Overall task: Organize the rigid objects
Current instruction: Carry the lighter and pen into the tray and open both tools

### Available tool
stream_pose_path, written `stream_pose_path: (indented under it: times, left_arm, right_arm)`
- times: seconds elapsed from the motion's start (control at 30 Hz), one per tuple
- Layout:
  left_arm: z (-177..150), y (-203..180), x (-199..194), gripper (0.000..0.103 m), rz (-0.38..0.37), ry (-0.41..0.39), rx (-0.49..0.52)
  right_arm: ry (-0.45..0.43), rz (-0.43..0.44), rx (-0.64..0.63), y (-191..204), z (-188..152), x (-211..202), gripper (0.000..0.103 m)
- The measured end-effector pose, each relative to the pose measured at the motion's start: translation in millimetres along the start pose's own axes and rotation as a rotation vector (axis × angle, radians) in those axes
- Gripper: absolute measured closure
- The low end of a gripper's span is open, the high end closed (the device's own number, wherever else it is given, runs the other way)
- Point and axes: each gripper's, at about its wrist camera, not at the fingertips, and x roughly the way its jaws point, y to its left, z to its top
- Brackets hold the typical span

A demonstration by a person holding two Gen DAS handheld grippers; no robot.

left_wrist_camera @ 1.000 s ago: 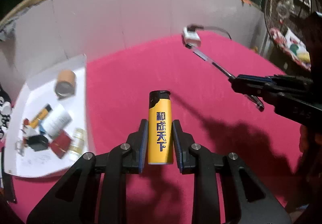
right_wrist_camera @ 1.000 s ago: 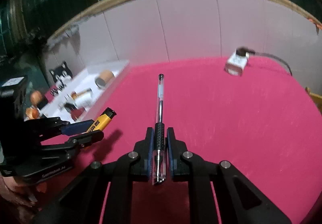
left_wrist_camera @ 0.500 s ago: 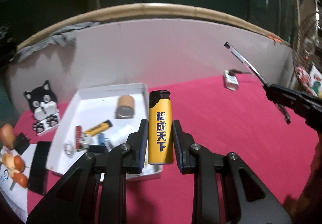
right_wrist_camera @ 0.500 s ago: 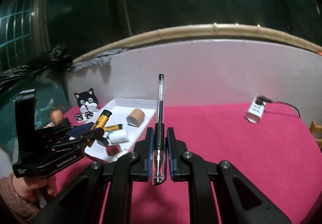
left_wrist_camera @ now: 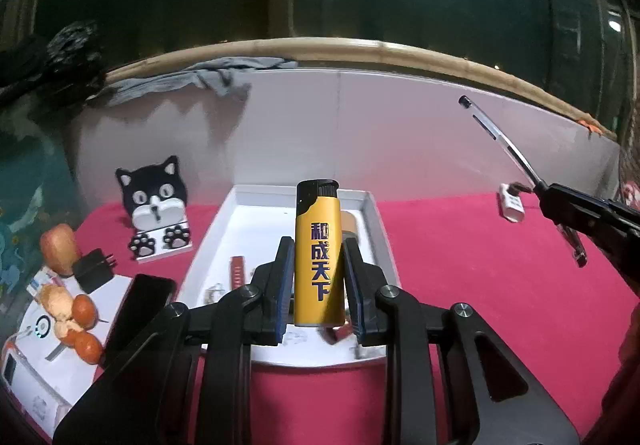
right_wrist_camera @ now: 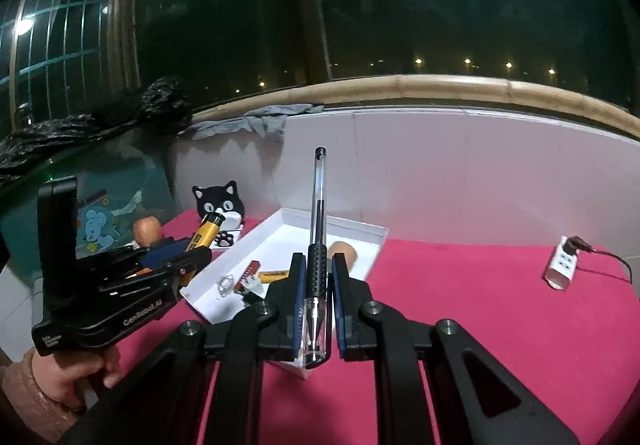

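My left gripper (left_wrist_camera: pixel 318 265) is shut on a yellow lighter (left_wrist_camera: pixel 318 257) with a black cap, held upright in the air over the near part of a white tray (left_wrist_camera: pixel 378 221). In the right wrist view the same lighter (right_wrist_camera: pixel 204 235) shows at the left in the left gripper (right_wrist_camera: pixel 176 265), carried by a hand. My right gripper (right_wrist_camera: pixel 316 273) is shut on a clear pen (right_wrist_camera: pixel 318 213) by its black grip, tip pointing back at the camera. The pen (left_wrist_camera: pixel 500 137) also appears at the right of the left wrist view. The tray (right_wrist_camera: pixel 376 235) holds several small items.
A red cloth (right_wrist_camera: pixel 480 305) covers the table, with a white wall panel (left_wrist_camera: pixel 360 125) behind. A black cat figure (left_wrist_camera: pixel 154 205), a black phone (left_wrist_camera: pixel 138 309), a charger plug (left_wrist_camera: pixel 94 269) and toy food (left_wrist_camera: pixel 74 321) lie left of the tray. A white power strip (right_wrist_camera: pixel 562 263) sits far right.
Both grippers have risen and swung left towards the white tray, which now sits straight ahead and closer. The lighter and pen stay clamped as before.
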Motion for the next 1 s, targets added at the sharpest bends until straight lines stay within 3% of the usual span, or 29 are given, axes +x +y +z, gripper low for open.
stream_pose_path:
  times: [0.6,1.0]
  left_arm:
    - [8.4,65.5,7.5,0.080,0.108,-0.013,-0.080]
    - [20.8,75.9,34.4,0.080,0.127,0.008,-0.074]
  right_arm:
    - [0.061,0.077,-0.042,46.8,21.0,54.8,0.093]
    - [0.101,0.071,-0.022,60.1,25.4,90.1,0.093]
